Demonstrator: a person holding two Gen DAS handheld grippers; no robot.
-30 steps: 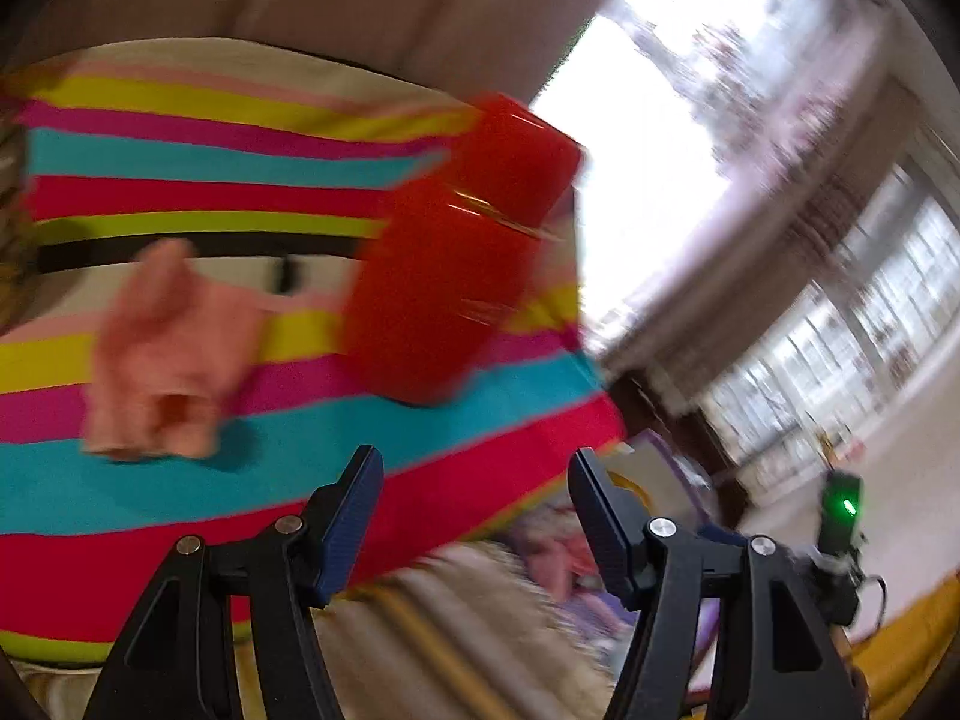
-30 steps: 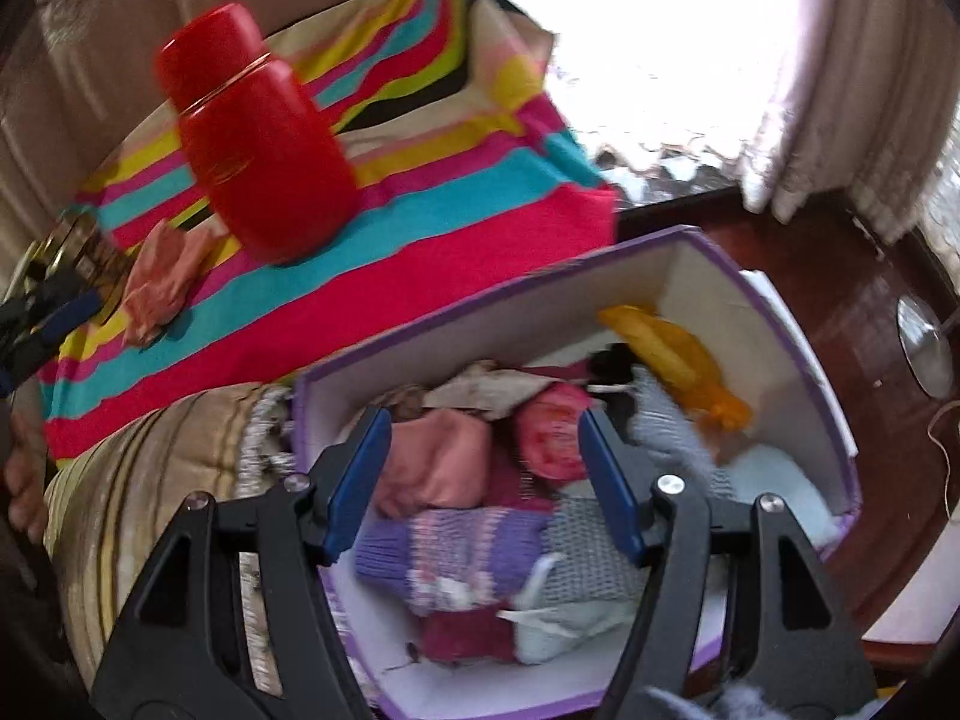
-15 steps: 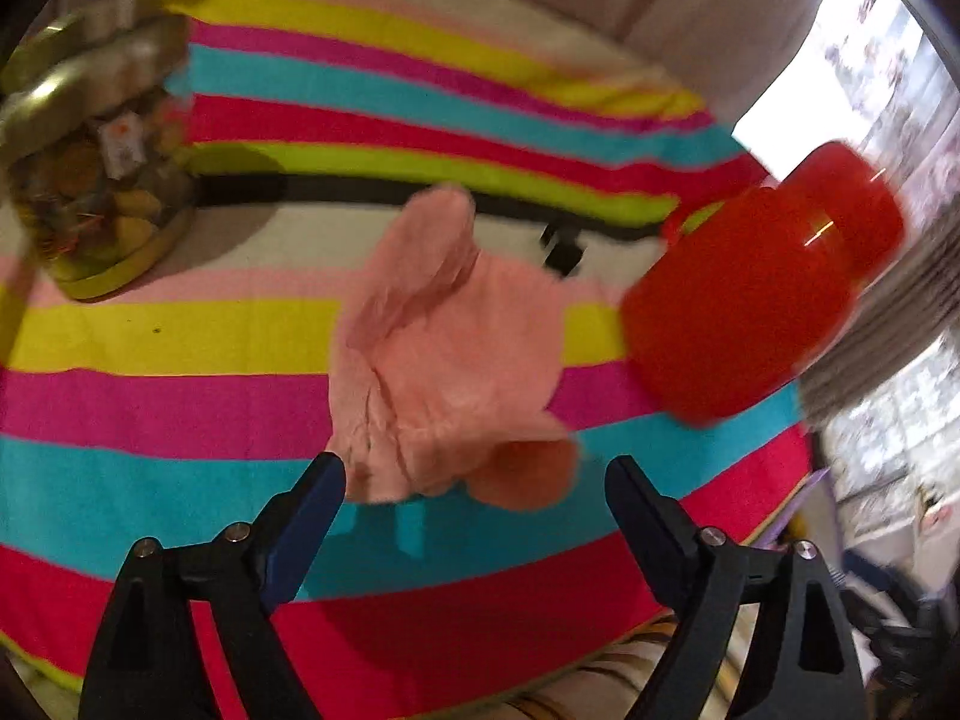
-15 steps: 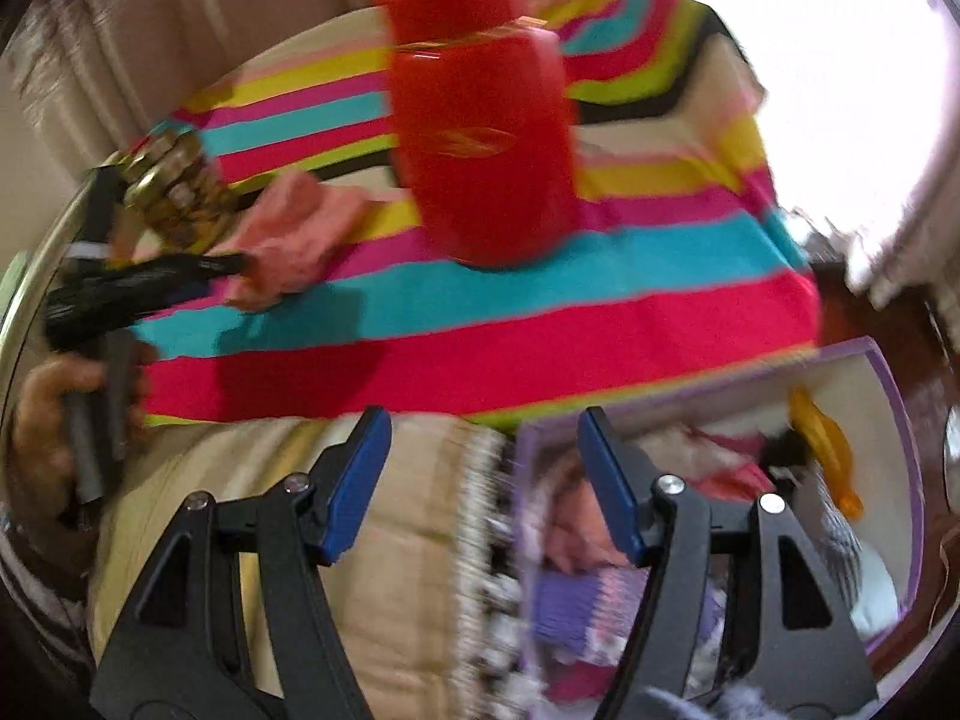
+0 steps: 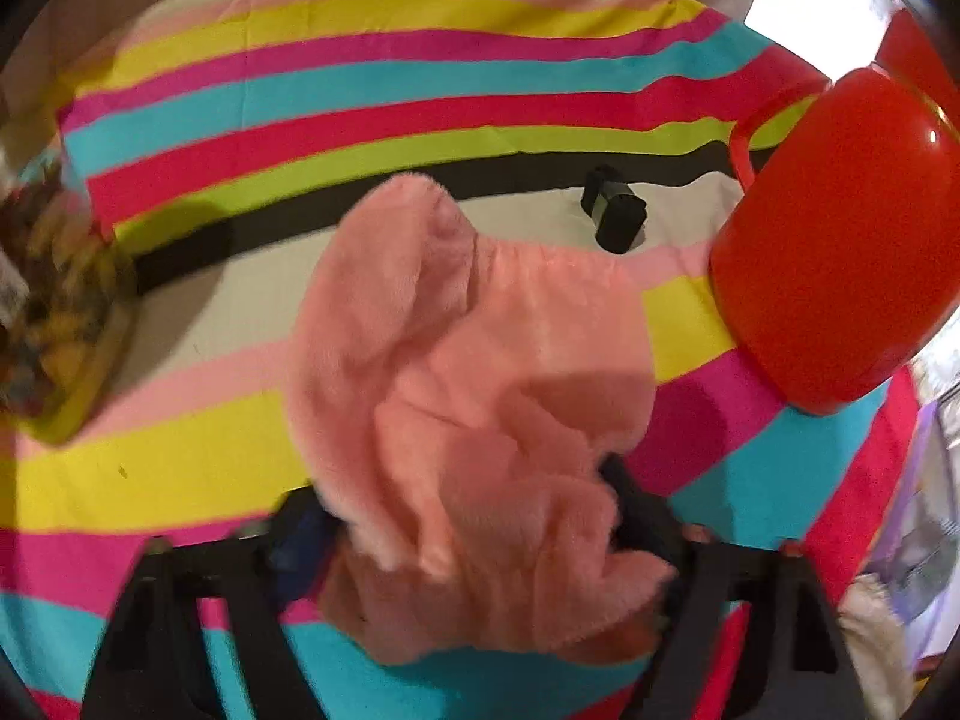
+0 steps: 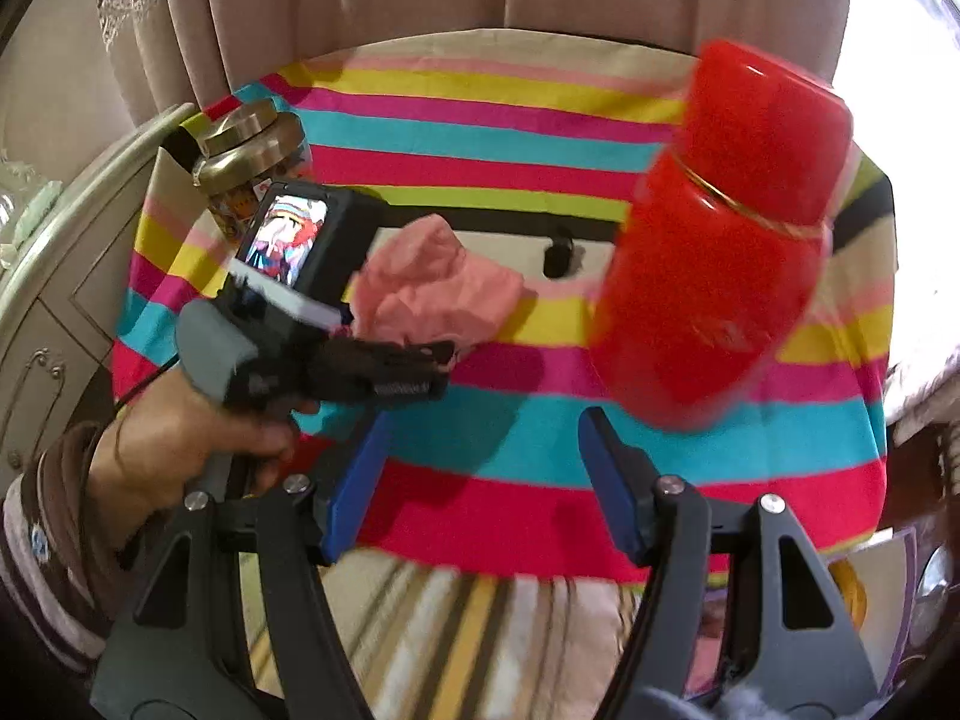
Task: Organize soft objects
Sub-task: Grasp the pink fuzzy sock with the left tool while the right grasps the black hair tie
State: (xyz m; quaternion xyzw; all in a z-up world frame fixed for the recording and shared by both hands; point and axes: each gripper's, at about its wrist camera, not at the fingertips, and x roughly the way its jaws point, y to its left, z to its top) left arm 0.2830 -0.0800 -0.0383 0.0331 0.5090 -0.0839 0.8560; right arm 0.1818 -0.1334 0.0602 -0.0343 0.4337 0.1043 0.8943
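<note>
Pink plush cloth (image 5: 474,420) hiding left gripper (image 5: 474,516)

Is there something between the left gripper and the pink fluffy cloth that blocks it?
Nothing visible. The left gripper has just been closing, and the pink fluffy cloth already lies between its fingers. The red flask stands apart, to the right.

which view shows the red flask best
The right wrist view: the red flask appears nearly whole, cap, gold band and body, standing on the striped cloth, though blurred. The left wrist view catches only part of its body and handle at the right edge, with the cap mostly cut off.
</note>
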